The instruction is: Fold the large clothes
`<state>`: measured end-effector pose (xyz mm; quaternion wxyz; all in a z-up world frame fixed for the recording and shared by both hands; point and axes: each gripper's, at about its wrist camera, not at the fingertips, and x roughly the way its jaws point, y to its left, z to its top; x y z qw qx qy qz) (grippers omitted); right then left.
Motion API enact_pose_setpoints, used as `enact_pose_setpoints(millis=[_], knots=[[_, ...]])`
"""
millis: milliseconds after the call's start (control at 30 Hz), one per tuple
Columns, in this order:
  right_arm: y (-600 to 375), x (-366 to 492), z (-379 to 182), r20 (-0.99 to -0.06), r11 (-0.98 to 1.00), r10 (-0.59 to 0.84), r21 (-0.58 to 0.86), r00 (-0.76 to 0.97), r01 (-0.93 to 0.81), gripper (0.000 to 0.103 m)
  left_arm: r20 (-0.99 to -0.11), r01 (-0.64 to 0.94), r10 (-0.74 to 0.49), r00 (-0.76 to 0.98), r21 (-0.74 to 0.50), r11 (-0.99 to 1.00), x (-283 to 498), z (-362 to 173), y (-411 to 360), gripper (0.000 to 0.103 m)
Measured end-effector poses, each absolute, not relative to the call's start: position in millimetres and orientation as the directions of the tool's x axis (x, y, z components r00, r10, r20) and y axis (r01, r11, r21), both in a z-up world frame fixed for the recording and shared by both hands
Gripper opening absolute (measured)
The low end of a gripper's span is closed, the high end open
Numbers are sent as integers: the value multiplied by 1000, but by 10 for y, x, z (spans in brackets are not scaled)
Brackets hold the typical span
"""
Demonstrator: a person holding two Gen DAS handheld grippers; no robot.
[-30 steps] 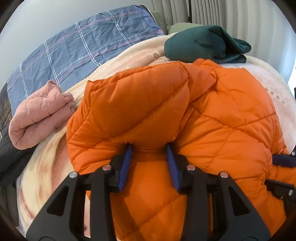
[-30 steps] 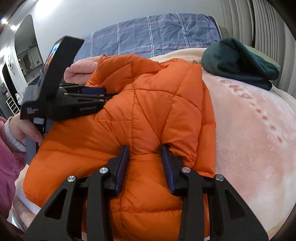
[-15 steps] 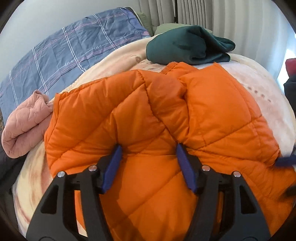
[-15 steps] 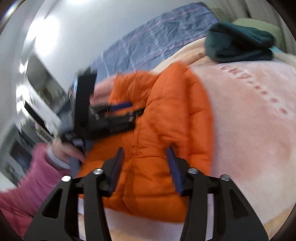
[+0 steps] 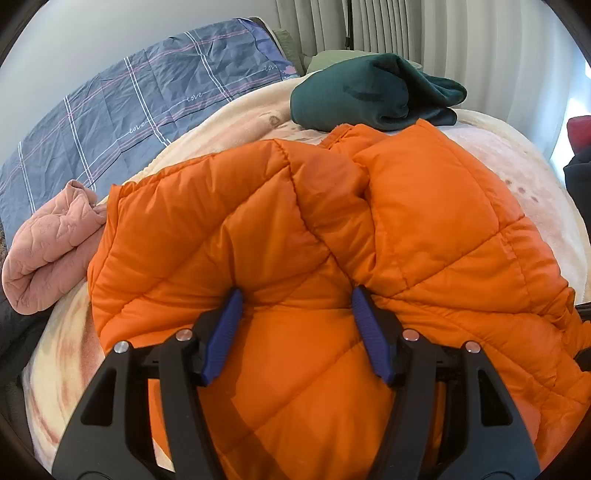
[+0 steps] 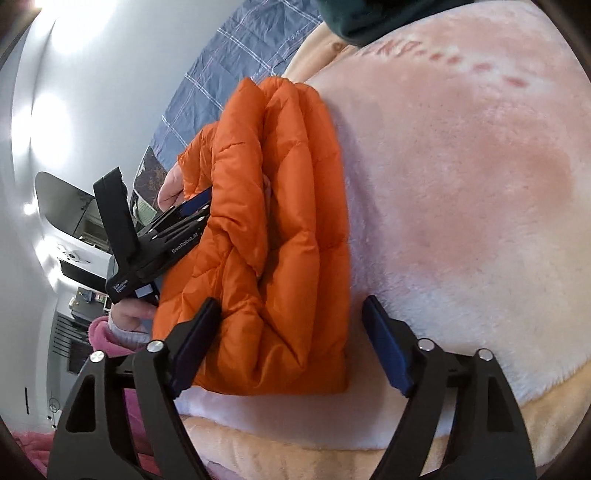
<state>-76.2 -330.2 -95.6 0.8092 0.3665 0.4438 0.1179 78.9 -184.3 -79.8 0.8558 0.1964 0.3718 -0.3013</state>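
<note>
Green garment [image 6: 347, 16] cut off by top edge, right wrist view.

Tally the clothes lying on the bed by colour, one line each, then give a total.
Orange: 1, the jacket
Pink: 1, the bundled garment
Dark green: 1, the folded garment
Total: 3 clothes on the blanket
</note>
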Motion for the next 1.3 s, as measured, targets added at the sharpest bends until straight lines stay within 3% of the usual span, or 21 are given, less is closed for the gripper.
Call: enact_pose_setpoints(millis=[267,667,733,800,900,1033,1133,1300], knots=[[-3452,-735,-931,-548,598,623,794,559,111,89,-754,663,-371,543,113,740,790,-799,-1854,63],[-3188,-386,-975,-656,712,545,691,521,125,98,-751,664,-381,540,102,740,801,-791,-1853,63],[-3148,-370,-969,-681,742,504,657,531,138,89,-749,664,-389,536,90,742,809,-781,-1855,63],[-3129,-390,-956,-686,753,488,643,540,136,70,-746,662,-399,534,75,746,816,-764,-1844,63],[-3166,-438,-990,-669,727,502,669,548,151,59,-732,649,-416,539,47,759,829,-706,-1818,67],[-3110,-476,-980,-676,752,480,645,559,136,58,-696,605,-489,525,-99,790,830,-473,-1516,89],[-3106,-482,-989,-673,756,479,642,563,125,59,-660,543,-543,519,-236,806,825,-367,-1135,92],[-3062,-500,-989,-673,769,467,629,573,112,61,-709,472,-543,450,-327,819,789,-657,-786,99]])
